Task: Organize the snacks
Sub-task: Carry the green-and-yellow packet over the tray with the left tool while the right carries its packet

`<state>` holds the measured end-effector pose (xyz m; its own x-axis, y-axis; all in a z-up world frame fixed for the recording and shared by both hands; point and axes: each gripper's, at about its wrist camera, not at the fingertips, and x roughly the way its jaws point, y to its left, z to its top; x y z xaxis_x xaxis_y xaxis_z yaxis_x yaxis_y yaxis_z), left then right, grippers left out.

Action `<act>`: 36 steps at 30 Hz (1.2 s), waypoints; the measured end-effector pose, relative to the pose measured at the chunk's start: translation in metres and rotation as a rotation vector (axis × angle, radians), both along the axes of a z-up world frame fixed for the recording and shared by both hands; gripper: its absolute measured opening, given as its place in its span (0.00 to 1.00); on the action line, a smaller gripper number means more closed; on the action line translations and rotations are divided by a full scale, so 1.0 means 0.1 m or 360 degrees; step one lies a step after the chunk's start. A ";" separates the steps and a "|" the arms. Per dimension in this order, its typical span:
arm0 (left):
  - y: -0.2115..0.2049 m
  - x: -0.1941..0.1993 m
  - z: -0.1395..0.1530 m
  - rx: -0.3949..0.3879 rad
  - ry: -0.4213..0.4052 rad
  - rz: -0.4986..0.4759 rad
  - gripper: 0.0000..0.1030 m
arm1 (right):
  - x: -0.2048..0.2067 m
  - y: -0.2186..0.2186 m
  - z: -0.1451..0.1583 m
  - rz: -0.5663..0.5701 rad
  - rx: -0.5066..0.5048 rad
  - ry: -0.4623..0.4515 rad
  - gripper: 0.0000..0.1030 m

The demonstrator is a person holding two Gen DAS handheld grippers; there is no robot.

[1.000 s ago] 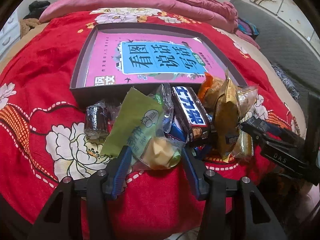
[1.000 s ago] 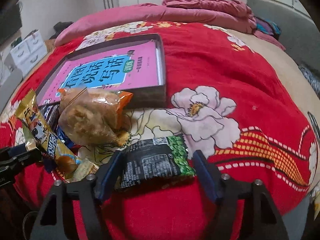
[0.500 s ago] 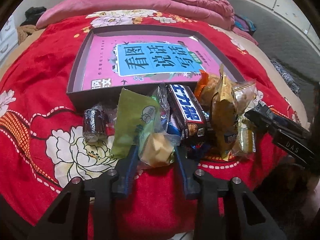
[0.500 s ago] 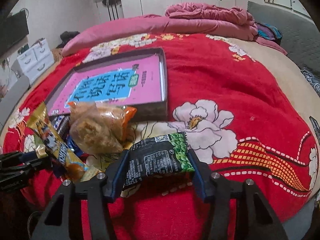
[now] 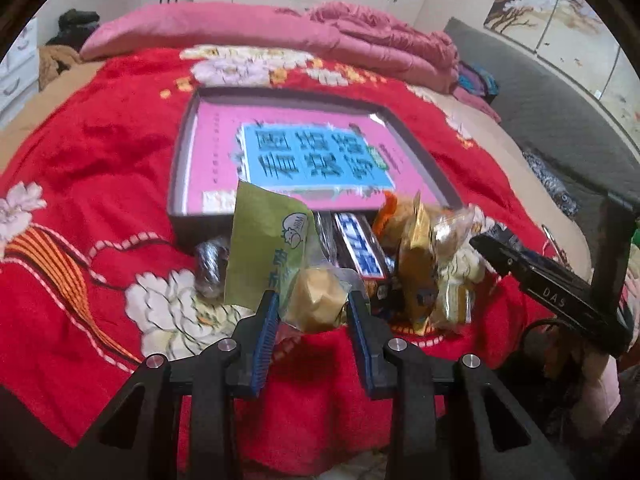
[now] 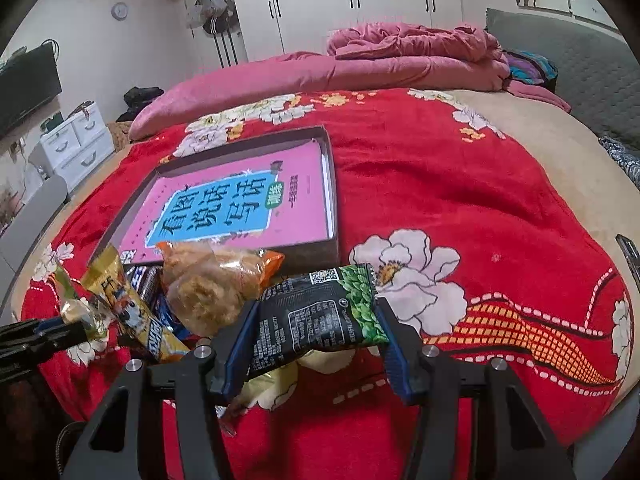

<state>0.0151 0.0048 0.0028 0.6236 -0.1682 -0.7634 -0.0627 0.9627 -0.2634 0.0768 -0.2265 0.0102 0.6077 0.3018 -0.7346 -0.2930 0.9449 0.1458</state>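
Green packet (image 5: 276,252) clamped in left gripper (image 5: 314,312), long axis pointing away; right gripper (image 6: 316,328) clamps black packet (image 6: 320,312) crosswise.

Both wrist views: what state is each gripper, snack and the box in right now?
Left gripper: shut on green packet, lifted off the blanket.
Right gripper: shut on black packet, held level above the blanket.
Box: open, lidless, pink book flat inside, no snacks in it.
Snack pile: heaped against the box's near wall, unsorted.
Chocolate bar: sealed, lying in the pile.
Orange bag: sealed, on the pile.
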 end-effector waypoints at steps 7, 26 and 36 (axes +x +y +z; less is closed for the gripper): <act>0.16 0.03 0.13 0.0031 -0.0095 0.0062 0.35 | 0.05 0.02 0.11 -0.0003 0.0019 -0.0045 0.55; 0.66 0.52 0.19 0.0067 -0.0199 0.0197 0.35 | 0.51 0.20 0.25 0.0003 0.0108 -0.0071 0.55; 0.66 0.78 0.09 0.0100 -0.0177 0.0163 0.35 | 0.76 0.37 0.13 0.0019 0.0131 -0.0006 0.55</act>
<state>0.0935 0.0704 0.0122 0.7161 -0.0534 -0.6959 -0.1356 0.9674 -0.2137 0.1530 -0.1891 0.0236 0.6067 0.3681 -0.7046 -0.3046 0.9263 0.2216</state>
